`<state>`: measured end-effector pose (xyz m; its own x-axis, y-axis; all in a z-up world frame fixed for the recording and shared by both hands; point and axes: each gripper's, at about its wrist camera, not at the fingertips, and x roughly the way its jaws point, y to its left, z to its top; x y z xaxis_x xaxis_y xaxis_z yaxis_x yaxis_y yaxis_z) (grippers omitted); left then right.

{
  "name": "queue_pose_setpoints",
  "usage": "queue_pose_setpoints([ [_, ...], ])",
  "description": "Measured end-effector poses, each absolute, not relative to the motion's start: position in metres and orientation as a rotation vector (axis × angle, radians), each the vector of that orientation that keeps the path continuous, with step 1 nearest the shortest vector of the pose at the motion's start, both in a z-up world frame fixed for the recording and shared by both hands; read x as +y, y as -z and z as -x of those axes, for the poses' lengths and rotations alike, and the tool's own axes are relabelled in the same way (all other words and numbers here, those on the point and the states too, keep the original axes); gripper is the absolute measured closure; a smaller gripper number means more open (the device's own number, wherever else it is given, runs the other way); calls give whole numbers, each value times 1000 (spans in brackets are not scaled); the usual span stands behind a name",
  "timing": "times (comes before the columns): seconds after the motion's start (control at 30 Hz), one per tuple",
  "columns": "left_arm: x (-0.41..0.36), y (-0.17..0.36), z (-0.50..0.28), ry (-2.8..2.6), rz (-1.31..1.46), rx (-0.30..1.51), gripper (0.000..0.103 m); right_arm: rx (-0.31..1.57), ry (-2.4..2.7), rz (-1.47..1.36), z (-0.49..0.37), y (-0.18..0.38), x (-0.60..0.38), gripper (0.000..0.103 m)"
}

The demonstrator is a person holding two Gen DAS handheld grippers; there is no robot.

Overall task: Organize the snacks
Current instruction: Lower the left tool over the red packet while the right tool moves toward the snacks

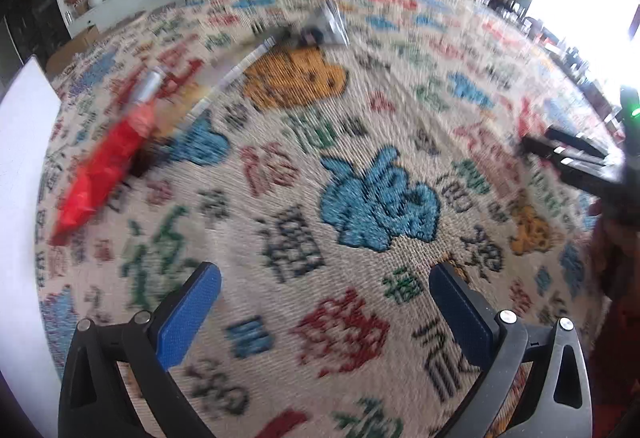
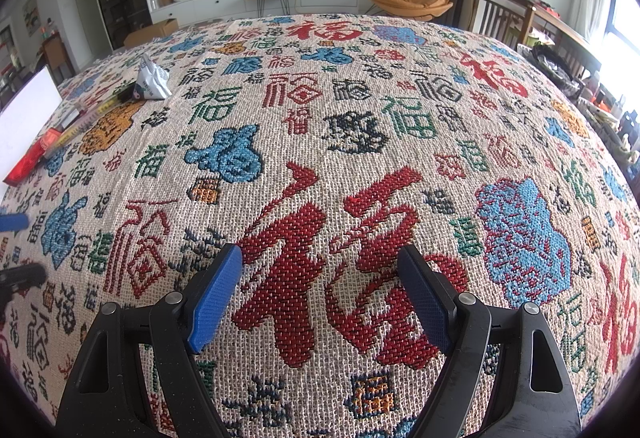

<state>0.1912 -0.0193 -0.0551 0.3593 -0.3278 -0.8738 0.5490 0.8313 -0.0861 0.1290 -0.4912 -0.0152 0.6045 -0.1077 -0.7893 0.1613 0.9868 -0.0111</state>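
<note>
Several snack packs lie in a loose row at the table's far left. In the blurred left wrist view they are a red packet (image 1: 100,166), a long thin stick pack (image 1: 236,74) and a clear silvery pouch (image 1: 328,24). My left gripper (image 1: 324,272) hangs open over bare patterned cloth, well short of them, with nothing between its blue pads. In the right wrist view the same red packet (image 2: 30,158), stick pack (image 2: 88,118) and white pouch (image 2: 150,82) sit far off to the left. My right gripper (image 2: 320,254) is open and empty above a big red character.
A woven tablecloth (image 2: 360,110) with coloured characters covers the whole table. A white flat panel (image 1: 20,198) stands at the left edge beside the snacks. The right gripper's black frame (image 1: 580,162) shows at the right edge. Chairs, a TV cabinet and a cluttered side table lie beyond.
</note>
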Motion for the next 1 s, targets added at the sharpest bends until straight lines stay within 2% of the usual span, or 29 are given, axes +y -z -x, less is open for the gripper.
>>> queue_pose_setpoints([
  [0.1,19,16,-217,486,-194,959,0,908,154,-65,-129,15,-491,20],
  [0.17,43,5,-250,432,-129,959,0,908,154,-66,-129,15,-491,20],
  [0.27,60,19,-291,362,-81,1018,1,908,154,-67,-129,15,-490,20],
  [0.33,66,36,-309,324,-73,1069,6,908,154,-67,-129,15,-491,20],
  [0.37,66,43,-313,330,-65,1083,11,908,154,-67,-129,15,-491,20],
  [0.4,67,50,-315,344,-55,1097,29,908,154,-67,-129,15,-490,20],
  [0.43,68,55,-315,362,-48,1114,53,908,154,-66,-129,15,-490,20],
  [0.5,66,61,-304,431,-14,1151,74,908,154,-67,-129,15,-491,20],
  [0.77,56,48,-202,500,-22,1116,73,908,154,-67,-129,15,-491,19],
  [0.8,55,48,-192,464,-46,1092,65,908,154,-67,-129,15,-491,19],
  [0.83,51,49,-187,431,-76,1074,42,908,154,-67,-129,15,-491,19],
  [0.9,43,55,-184,358,-146,1039,14,908,154,-67,-129,15,-491,19],
  [1.0,32,70,-184,307,-232,1006,14,908,154,-67,-129,15,-491,19],
])
